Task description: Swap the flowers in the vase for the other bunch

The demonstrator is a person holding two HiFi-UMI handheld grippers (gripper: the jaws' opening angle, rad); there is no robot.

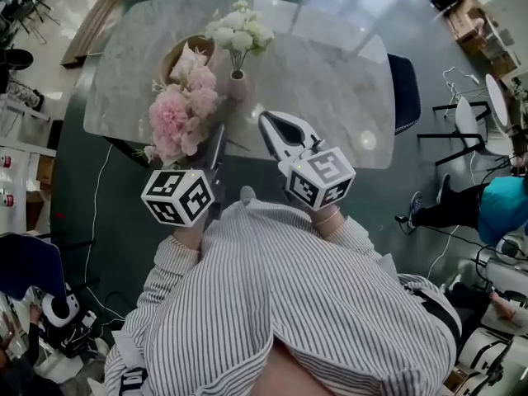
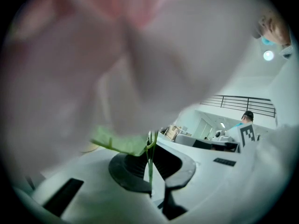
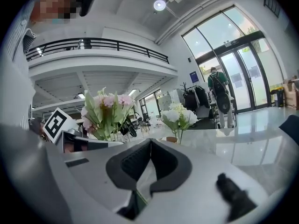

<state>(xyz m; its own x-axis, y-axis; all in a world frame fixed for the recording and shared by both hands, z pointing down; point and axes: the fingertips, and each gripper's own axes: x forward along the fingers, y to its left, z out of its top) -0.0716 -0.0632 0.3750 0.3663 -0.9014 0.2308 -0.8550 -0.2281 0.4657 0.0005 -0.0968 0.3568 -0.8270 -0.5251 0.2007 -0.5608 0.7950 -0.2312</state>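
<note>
Striped shirt (image 1: 313,304) fills the foreground, and from it the person reaches out with 2 grippers over the near edge of the marble table (image 1: 346,81).

The left gripper (image 2: 151,148) is clenched on the thin green stems of the pink bunch (image 1: 177,114). The blooms rise above the near left corner of the table and crowd that gripper's own camera. Pinching the stems rather than the heads seems meant to spare the petals and keep the bunch ready to drop in.

The right gripper (image 1: 272,124) has its jaws pressed together with nothing between the tips. A sliver of green shows low in the gap, and I cannot tell what it is. This gripper hovers just beside the pink bunch, pointing toward the vase (image 1: 238,85).

The vase stands about mid-table and the white flowers (image 1: 239,30) are in it, so the swap has not begun. The empty tool is probably being kept free to pull them out, and it would have to open first.

A round tan basket or tray (image 1: 175,56) lies toward the far left edge, a likely spot for the white bunch.
</note>
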